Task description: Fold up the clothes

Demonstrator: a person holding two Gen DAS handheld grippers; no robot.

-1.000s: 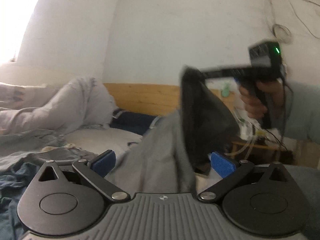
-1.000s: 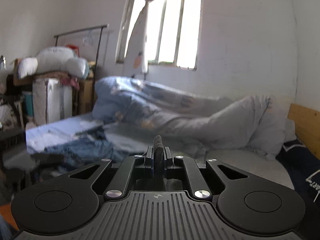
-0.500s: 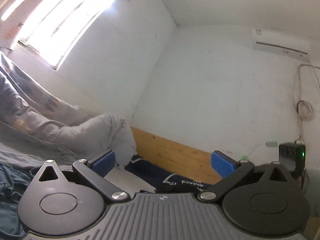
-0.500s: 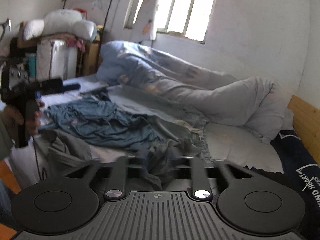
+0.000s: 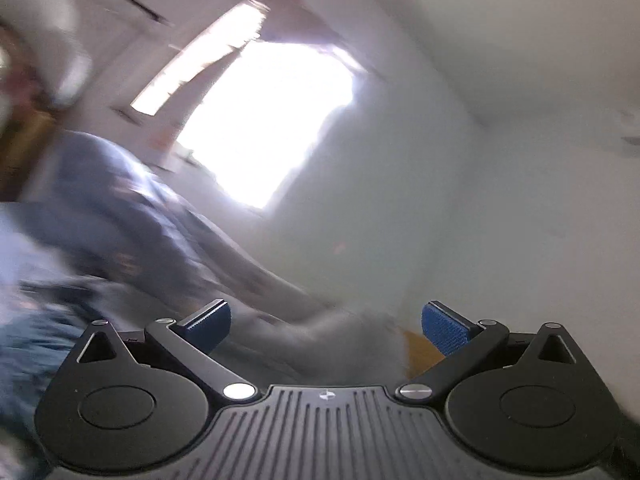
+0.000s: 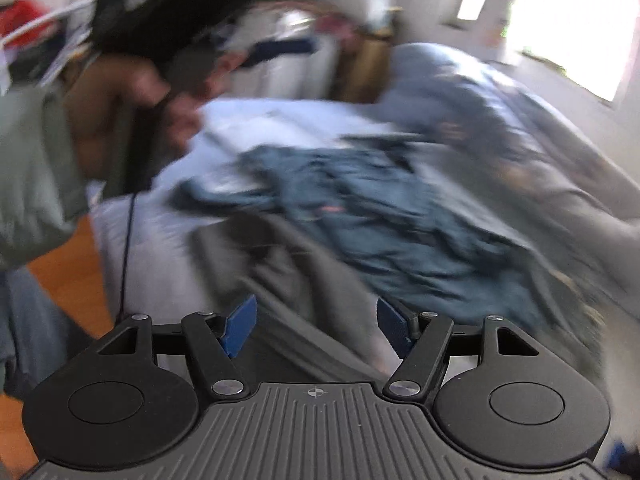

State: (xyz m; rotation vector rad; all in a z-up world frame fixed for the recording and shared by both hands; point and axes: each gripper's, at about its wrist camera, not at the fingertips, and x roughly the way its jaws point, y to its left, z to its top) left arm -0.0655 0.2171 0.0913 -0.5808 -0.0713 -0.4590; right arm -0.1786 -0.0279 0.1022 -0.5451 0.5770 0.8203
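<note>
Clothes: grey garment point(image 6: 296, 280) and blue garment point(image 6: 380, 208) heaped on bed point(image 6: 160, 240) | no legible writing, both views blurred | right gripper point(image 6: 316, 326) spread, empty | left gripper point(image 5: 326, 324) spread, empty | right view only: hand point(image 6: 132, 92) | left view only: window point(image 5: 260, 120)

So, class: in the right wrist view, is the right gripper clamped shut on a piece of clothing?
No. The right gripper has its blue pads set wide apart, with the grey garment lying loose beyond them.

no readable text, labels, brands or numbers, both views blurred by motion
</note>
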